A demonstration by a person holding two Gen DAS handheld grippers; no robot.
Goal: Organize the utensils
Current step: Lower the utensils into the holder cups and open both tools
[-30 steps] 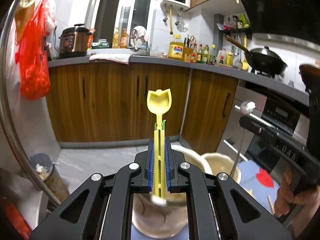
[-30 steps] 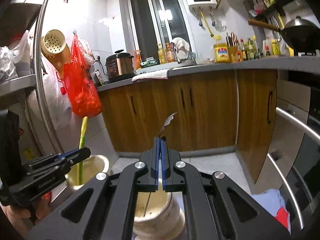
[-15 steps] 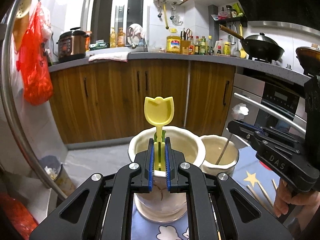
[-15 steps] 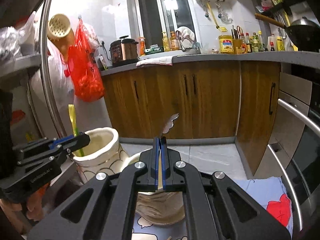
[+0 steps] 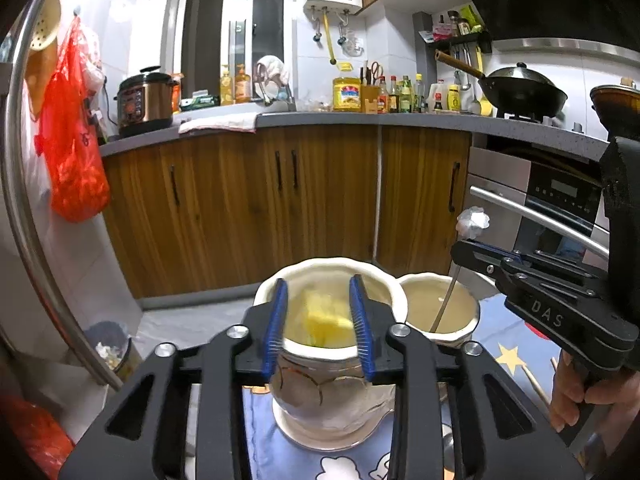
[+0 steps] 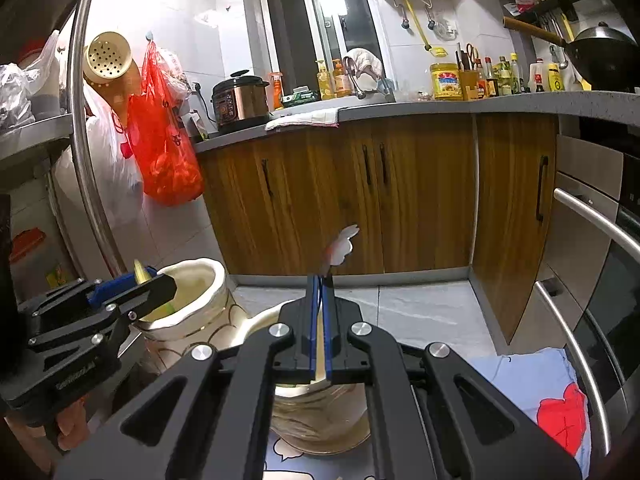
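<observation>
Over the large cream ceramic crock (image 5: pixel 326 304), our left gripper (image 5: pixel 319 322) has just been opening, jaws apart, dropping the yellow plastic tulip-ended utensil (image 5: pixel 320 318). Our right gripper (image 6: pixel 319 328) stays clamped on the thin white-tipped metal utensil (image 6: pixel 340 246); we lower it straight into the smaller cream pot (image 5: pixel 440 308).

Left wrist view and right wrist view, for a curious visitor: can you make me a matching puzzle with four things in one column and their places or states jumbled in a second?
Things:
1. left tongs
2. right tongs
3. yellow spoon
4. red bag

Places or states:
A. hanging by the wall
B. shut on a thin white-topped utensil
C. open
D. in the bigger cream jar

Pairs: 1-C, 2-B, 3-D, 4-A.

The left tongs have just been opening. The spoon is between the jaws, but they no longer press on it.
</observation>
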